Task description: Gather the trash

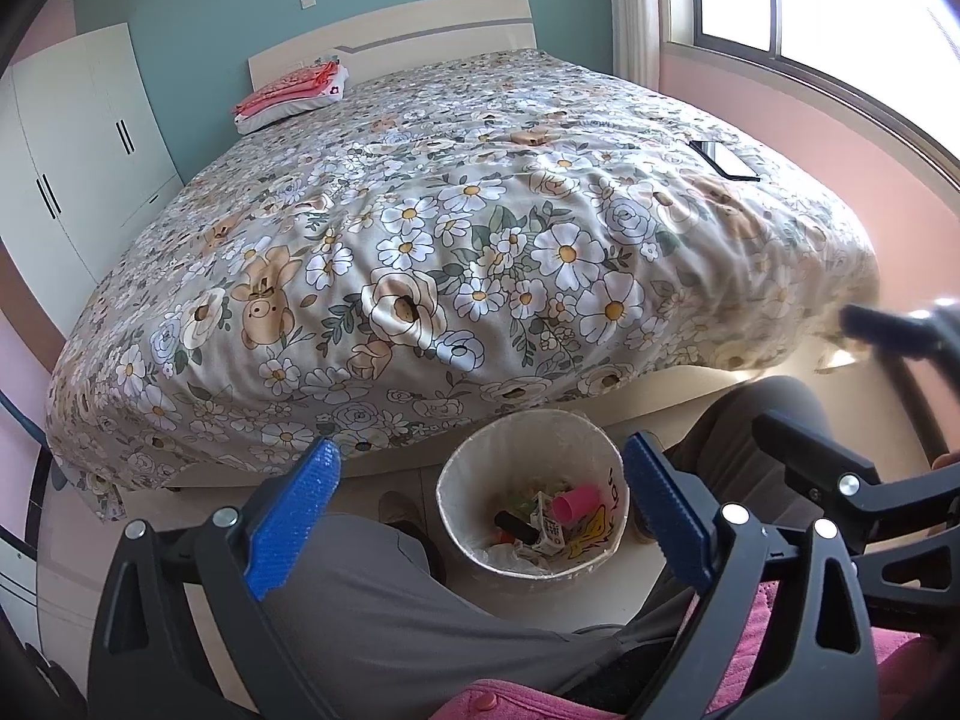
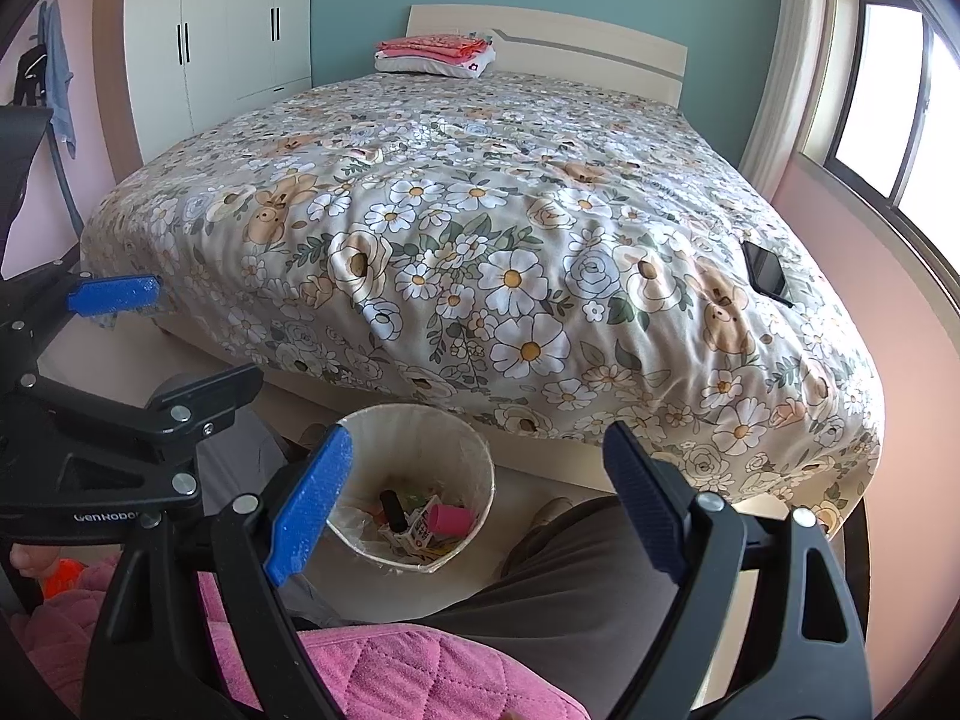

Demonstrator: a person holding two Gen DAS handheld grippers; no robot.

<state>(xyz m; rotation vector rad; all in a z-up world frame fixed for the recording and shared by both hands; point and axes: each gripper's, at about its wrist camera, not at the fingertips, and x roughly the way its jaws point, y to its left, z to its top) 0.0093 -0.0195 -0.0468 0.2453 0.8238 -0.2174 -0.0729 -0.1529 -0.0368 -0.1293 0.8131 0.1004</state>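
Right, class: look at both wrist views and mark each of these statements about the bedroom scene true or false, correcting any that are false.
1. The waste bin stands on the floor beside the bed. True.
2. The bin is empty. False: it holds litter, including a pink cup and a black marker-like tube.
3. The left claw is open with nothing between its pads. True.
4. The right claw grips the pink cup. False: it is open and holds nothing.
5. A dark phone lies on the floral bedspread. True.
6. Folded clothes lie on the floor. False: they rest on a pillow at the headboard.
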